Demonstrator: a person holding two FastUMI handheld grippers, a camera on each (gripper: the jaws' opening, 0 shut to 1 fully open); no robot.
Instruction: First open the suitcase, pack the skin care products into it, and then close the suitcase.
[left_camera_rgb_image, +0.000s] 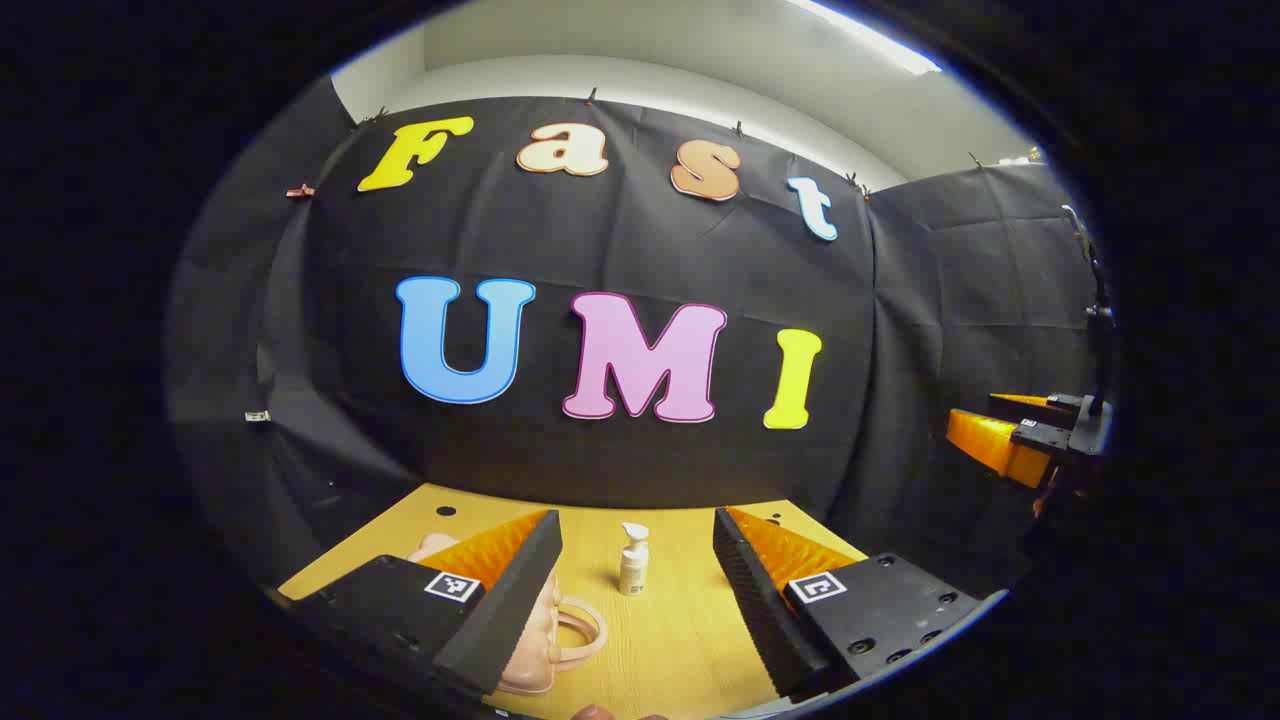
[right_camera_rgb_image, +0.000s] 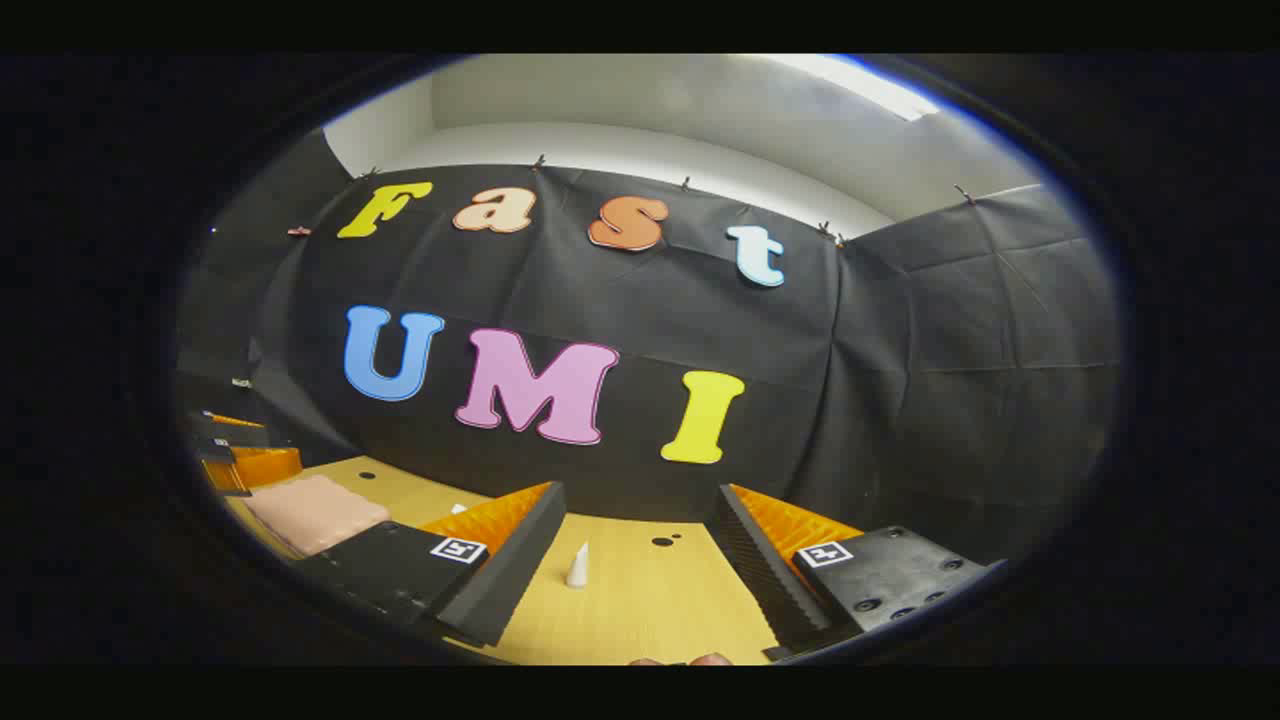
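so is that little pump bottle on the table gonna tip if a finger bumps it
Probably. The pump bottle stands upright on the wooden table, tall for its narrow base, so a nudge near the pump head would likely topple it. It looks like smooth plastic, so it may slip between the fingers. Being small, it is likely light.

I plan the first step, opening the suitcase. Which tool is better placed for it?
Probably left. The closed pink suitcase lies just under the open left tool; from the open right tool the suitcase lies farther off.
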